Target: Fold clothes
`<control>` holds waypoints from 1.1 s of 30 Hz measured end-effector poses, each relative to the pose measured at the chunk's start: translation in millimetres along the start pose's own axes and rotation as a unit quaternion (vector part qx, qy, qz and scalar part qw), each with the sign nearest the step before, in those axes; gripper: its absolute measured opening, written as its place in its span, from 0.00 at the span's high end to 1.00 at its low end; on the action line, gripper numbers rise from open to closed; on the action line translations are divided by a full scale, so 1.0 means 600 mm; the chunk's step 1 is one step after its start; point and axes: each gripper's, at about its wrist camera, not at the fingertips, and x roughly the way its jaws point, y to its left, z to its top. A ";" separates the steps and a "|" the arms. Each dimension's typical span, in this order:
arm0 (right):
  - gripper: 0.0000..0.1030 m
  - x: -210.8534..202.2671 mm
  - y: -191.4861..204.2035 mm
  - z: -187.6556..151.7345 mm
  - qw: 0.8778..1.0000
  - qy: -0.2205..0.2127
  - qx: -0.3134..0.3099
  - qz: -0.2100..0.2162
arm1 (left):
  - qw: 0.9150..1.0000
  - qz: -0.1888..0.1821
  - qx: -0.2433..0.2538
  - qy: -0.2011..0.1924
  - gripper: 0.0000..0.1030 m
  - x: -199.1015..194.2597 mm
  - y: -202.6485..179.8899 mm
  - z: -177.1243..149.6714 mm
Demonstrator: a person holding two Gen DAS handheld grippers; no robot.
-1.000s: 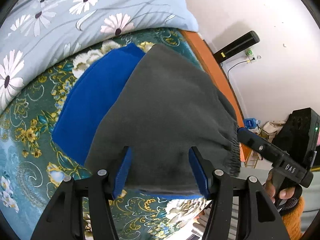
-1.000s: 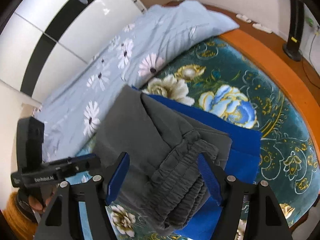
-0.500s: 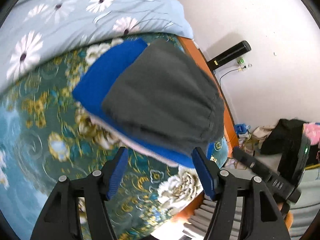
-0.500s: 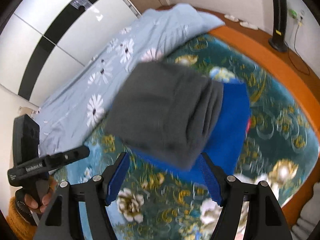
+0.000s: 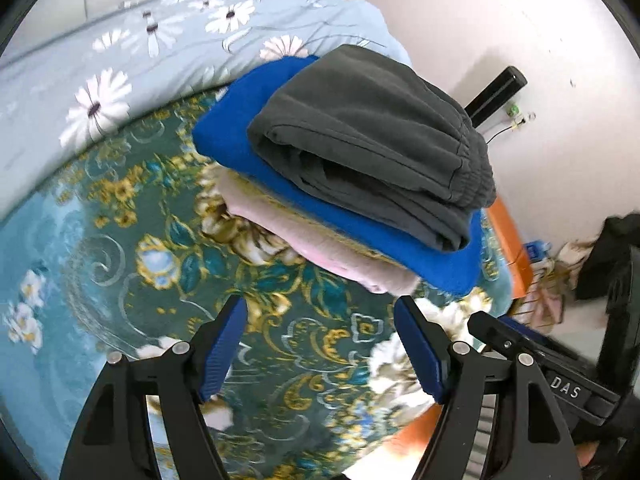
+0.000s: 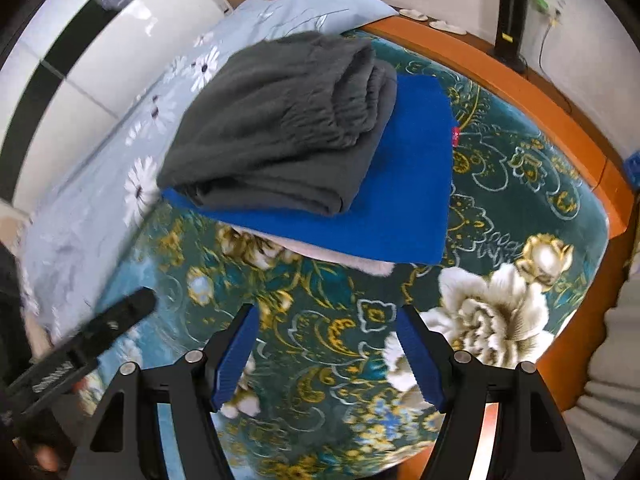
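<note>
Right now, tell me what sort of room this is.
Most likely a bedroom. A bed with an orange wooden frame, a teal floral blanket and a daisy-print duvet fills the view, and a glossy white wardrobe stands beside it.

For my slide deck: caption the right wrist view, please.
Open right gripper above floral bedspread, clear of stacked grey, blue and pink folded clothes.

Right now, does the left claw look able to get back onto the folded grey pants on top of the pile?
Probably yes. The left claw, its jaws opening and empty, hangs over bare floral bedspread; nothing lies between it and the grey pants topping the blue garment.
</note>
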 end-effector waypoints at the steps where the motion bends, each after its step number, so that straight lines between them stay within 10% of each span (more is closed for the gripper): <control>1: 0.27 -0.002 0.003 -0.001 1.000 -0.006 0.001 -0.001 | 1.000 0.005 0.007 -0.004 0.26 -0.005 0.001 -0.003; 12: 0.27 -0.019 0.037 -0.052 0.999 -0.026 0.021 -0.040 | 0.998 0.040 0.042 0.009 0.25 -0.007 0.012 -0.028; 33: 0.09 -0.017 -0.020 -0.096 0.995 -0.039 -0.048 -0.079 | 0.992 0.116 -0.038 -0.016 0.25 0.004 -0.046 -0.069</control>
